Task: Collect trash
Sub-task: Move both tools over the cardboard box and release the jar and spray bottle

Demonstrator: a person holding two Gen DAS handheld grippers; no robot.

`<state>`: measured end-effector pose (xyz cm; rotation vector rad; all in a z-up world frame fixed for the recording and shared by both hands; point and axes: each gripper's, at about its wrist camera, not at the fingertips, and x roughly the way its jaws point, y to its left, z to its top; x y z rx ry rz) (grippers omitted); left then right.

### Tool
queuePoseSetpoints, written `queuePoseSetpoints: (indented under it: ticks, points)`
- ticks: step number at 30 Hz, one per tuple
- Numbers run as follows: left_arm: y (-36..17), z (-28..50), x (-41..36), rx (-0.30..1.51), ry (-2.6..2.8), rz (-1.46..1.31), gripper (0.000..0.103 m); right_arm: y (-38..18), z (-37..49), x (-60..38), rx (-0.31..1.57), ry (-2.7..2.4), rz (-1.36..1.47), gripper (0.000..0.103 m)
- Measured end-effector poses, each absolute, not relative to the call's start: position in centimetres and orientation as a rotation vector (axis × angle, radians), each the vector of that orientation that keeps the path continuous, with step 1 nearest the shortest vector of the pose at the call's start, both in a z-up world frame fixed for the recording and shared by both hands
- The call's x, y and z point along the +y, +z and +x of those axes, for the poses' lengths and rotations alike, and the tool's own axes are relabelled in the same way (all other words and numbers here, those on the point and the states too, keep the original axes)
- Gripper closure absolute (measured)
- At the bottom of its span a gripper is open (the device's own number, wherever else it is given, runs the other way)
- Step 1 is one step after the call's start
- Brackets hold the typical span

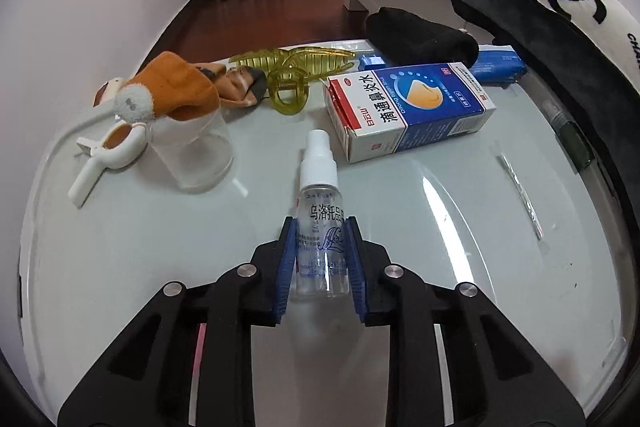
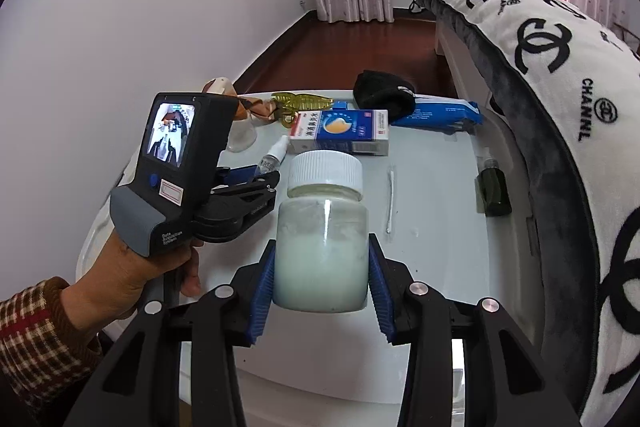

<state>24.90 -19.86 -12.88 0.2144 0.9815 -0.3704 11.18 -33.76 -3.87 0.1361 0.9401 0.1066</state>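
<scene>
Glass table (image 1: 400, 227) – box (image 1: 404, 109) "滴通鼻炎水", blanket (image 2: 560, 75) "CHANNL"

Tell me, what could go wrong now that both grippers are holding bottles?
1. The left gripper pinches the small clear spray bottle low on its smooth body; the bottle might slip or tip when lifted.
2. The right gripper holds the milky jar with the white ribbed lid above the glass tabletop; a drop could crack either.
3. The blue-and-white medicine box lies right beside the spray bottle and could get knocked.
</scene>
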Motion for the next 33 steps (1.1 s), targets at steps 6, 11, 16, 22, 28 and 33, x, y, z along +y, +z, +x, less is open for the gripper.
queuePoseSetpoints:
  ticks: [6, 11, 16, 22, 28, 33]
  points:
    - [-12.5, 22.4, -18.5, 0.989, -0.342, 0.237, 0.079, -3.8, 11.0, -33.6, 0.933, 0.109, 0.126, 0.060]
    - [-10.9, 18.3, -15.6, 0.960, -0.324, 0.255, 0.079, -3.2, 9.9, -32.8, 0.920, 0.118, 0.110, 0.060]
    - [-8.4, 11.1, -12.2, 0.907, -0.334, 0.293, 0.079, -2.2, 6.3, -31.2, 0.892, 0.125, 0.103, 0.060]
    - [-8.5, 0.2, -7.6, 0.953, -0.398, 0.325, 0.079, -4.0, -2.7, -27.3, 0.942, 0.195, 0.149, 0.060]
    - [-12.9, -5.9, -4.4, 1.185, -0.374, 0.303, 0.077, -11.7, -9.8, -23.6, 1.165, 0.226, 0.204, 0.058]
    - [-13.0, -6.8, -4.5, 1.157, -0.298, 0.343, 0.040, -14.3, -10.5, -23.0, 1.245, 0.200, 0.175, 0.035]
